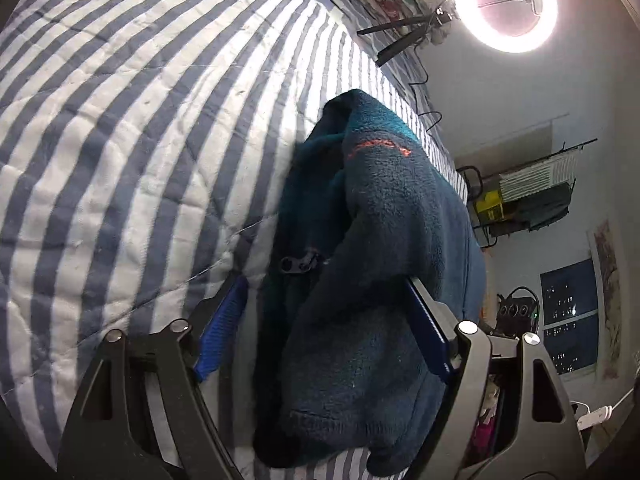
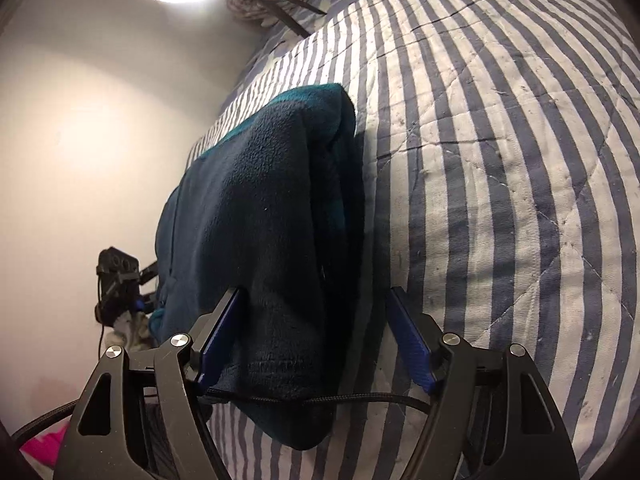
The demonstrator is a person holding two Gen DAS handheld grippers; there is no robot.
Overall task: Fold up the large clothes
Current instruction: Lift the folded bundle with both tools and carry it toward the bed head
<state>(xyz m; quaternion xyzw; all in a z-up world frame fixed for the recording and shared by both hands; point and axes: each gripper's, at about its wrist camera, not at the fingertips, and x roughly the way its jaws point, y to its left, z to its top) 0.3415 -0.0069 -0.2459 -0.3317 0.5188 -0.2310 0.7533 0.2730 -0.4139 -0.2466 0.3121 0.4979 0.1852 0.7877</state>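
Observation:
A dark teal fleece garment (image 1: 372,264) with an orange stitched mark and a zipper pull lies bunched on the striped bed quilt (image 1: 120,120). My left gripper (image 1: 324,300) is open, its blue-padded jaws wide on either side of the fleece hem. In the right wrist view the same fleece (image 2: 264,208) lies folded in layers on the quilt (image 2: 500,160). My right gripper (image 2: 312,308) is open too, jaws spread around the fleece edge. The left gripper shows at the far end (image 2: 120,280).
A lit ring light on a tripod (image 1: 504,4) stands at the bed's far end, with a cable trailing down. A wall shelf (image 1: 532,196) and a dark window (image 1: 568,316) are on the right. A black cable (image 2: 360,394) crosses my right gripper.

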